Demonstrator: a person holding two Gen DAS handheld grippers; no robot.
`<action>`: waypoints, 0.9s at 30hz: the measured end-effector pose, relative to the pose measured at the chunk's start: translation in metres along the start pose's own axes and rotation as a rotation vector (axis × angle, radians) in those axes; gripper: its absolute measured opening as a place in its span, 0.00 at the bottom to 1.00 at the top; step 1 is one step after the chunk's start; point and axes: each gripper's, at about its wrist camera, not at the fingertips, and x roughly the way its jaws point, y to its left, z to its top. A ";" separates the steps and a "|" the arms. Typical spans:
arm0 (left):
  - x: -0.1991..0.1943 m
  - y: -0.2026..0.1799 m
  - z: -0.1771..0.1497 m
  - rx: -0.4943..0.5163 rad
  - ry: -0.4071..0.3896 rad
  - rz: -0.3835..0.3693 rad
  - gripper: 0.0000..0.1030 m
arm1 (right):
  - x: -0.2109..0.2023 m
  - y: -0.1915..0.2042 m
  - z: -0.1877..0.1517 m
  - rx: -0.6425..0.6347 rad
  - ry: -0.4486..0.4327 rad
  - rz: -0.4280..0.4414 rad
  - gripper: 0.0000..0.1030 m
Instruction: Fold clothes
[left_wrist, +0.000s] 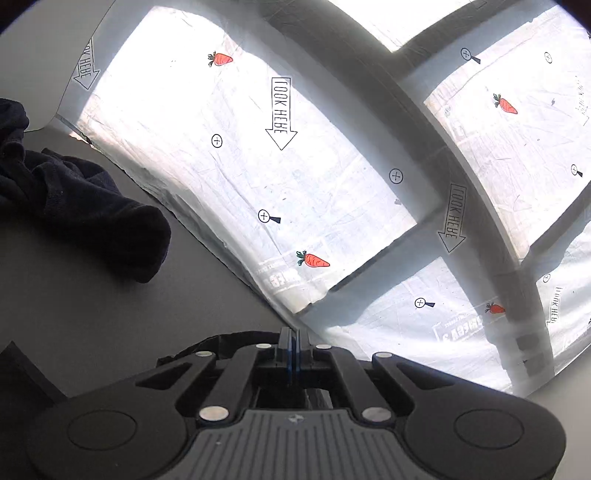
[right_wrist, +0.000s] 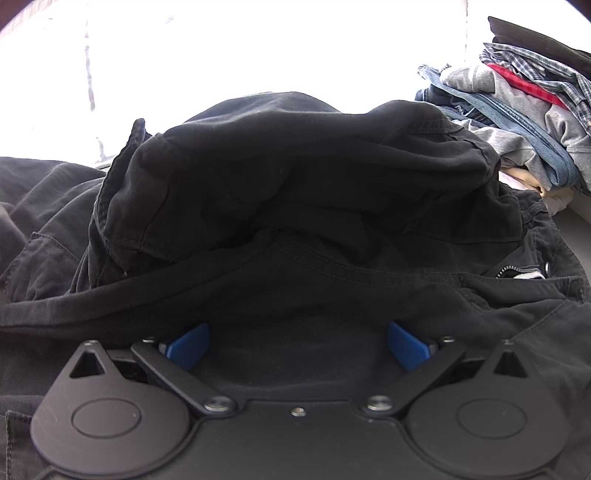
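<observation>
Two grippers and a black garment on a grey table.
The left gripper (left_wrist: 295, 345) is clenched on nothing, its 2 pads touching; the right gripper (right_wrist: 297, 345) stands released over the crumpled black garment (right_wrist: 295, 206), beside a clothes pile (right_wrist: 517, 110).

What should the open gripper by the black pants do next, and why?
Probably close the right gripper on the black pants. Its blue fingers stand wide apart with dark cloth between them, and the pants lie bunched up, not yet folded. The left gripper is shut and looks empty.
</observation>
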 end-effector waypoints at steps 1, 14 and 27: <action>-0.006 -0.005 0.003 0.016 -0.017 0.005 0.01 | 0.000 0.000 0.000 0.000 0.000 0.000 1.00; 0.010 0.036 -0.009 0.029 0.057 0.226 0.00 | -0.023 0.031 0.071 -0.277 0.014 0.118 0.90; 0.043 0.081 -0.044 -0.066 0.227 0.279 0.00 | 0.054 0.006 0.183 -0.034 0.029 0.280 0.58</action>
